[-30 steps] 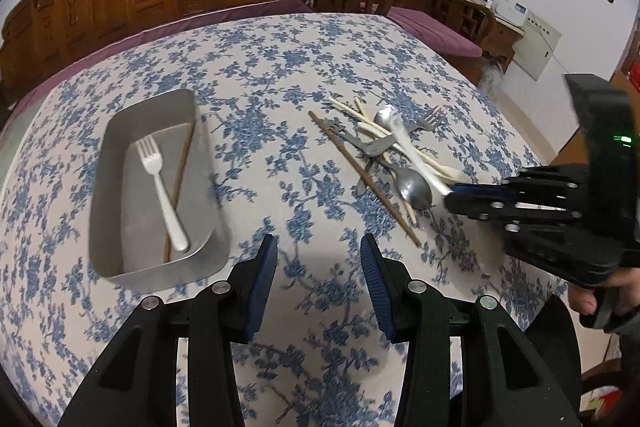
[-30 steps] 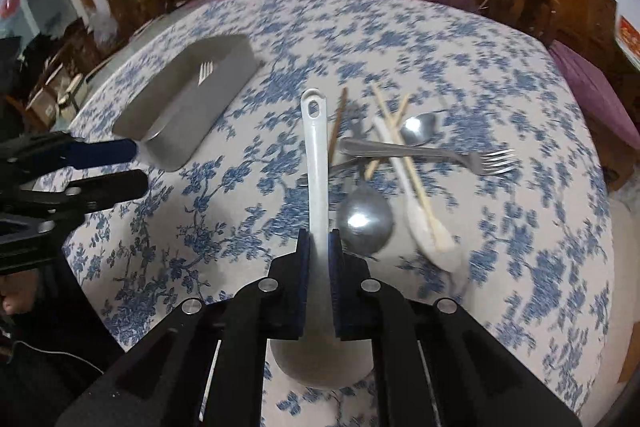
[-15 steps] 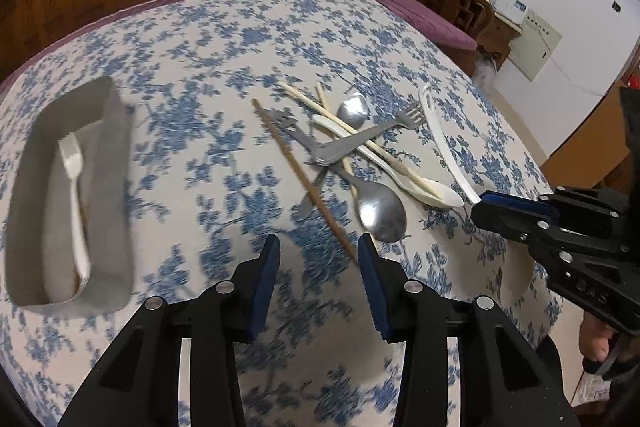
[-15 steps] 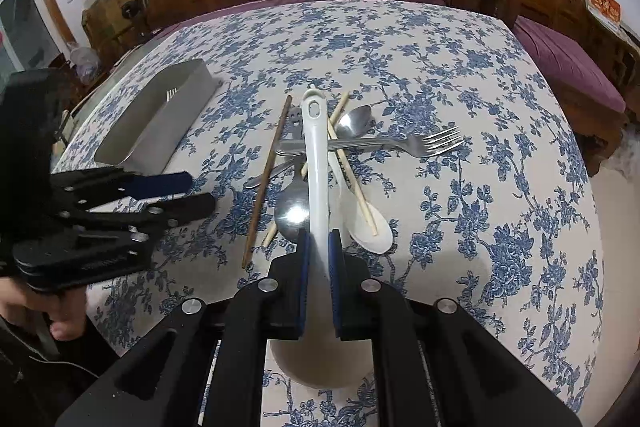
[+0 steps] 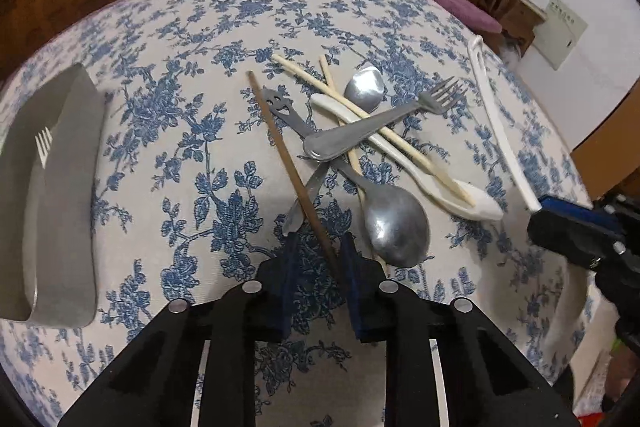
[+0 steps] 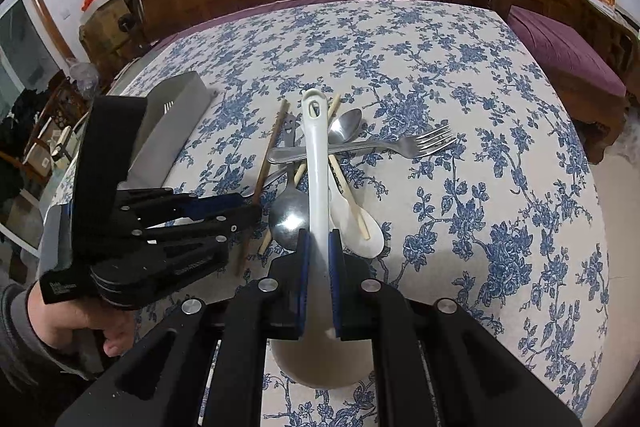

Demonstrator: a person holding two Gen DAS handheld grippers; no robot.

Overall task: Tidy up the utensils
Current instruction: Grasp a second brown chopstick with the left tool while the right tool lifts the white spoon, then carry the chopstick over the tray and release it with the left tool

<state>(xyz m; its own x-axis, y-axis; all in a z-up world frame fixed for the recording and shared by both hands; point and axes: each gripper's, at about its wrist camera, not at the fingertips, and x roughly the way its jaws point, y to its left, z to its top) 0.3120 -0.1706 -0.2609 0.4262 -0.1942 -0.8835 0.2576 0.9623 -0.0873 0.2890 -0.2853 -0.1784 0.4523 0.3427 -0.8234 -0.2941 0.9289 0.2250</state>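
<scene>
While right gripper [image 6: 318, 255] clamps glossy white ladle [image 6: 314, 155], steel cutlery [image 5: 360, 135] tangled.

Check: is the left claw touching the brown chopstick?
Cannot tell. In the left wrist view the brown chopstick runs between the closing left claw pads, near the right pad; contact unclear.
</scene>
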